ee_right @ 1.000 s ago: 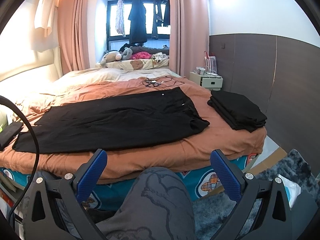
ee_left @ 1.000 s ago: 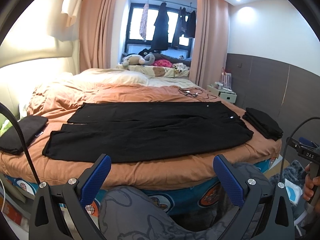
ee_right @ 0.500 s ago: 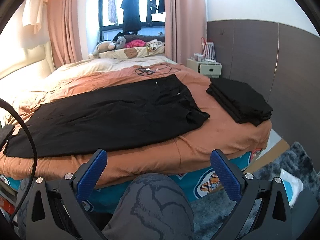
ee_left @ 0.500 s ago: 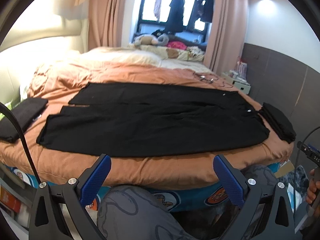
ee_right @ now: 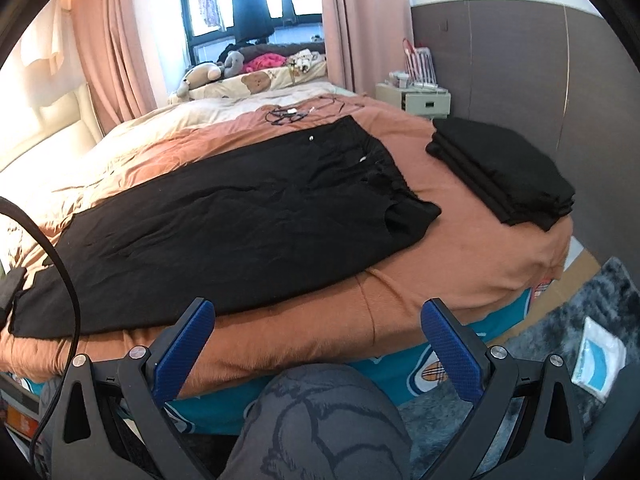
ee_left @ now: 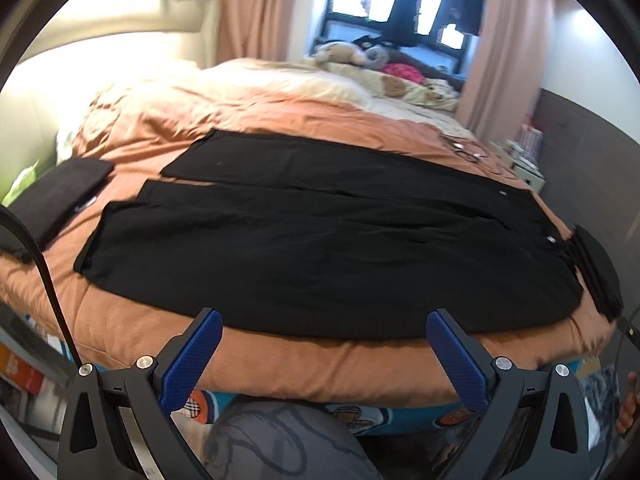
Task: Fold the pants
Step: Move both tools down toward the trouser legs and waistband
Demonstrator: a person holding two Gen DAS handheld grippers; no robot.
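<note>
Both views closer to pants | left gripper, right gripper spread, empty | folded stack beside waistband, possibly touching

Left wrist view is motion-blurred, esp. the window and soft toys. The pants hem end runs out of the right wrist frame at left, behind a black cable. A hand is cut off at the right edge. Small items on the nightstand are too small to ID. The person's knee hides the bed's lower side.
</note>
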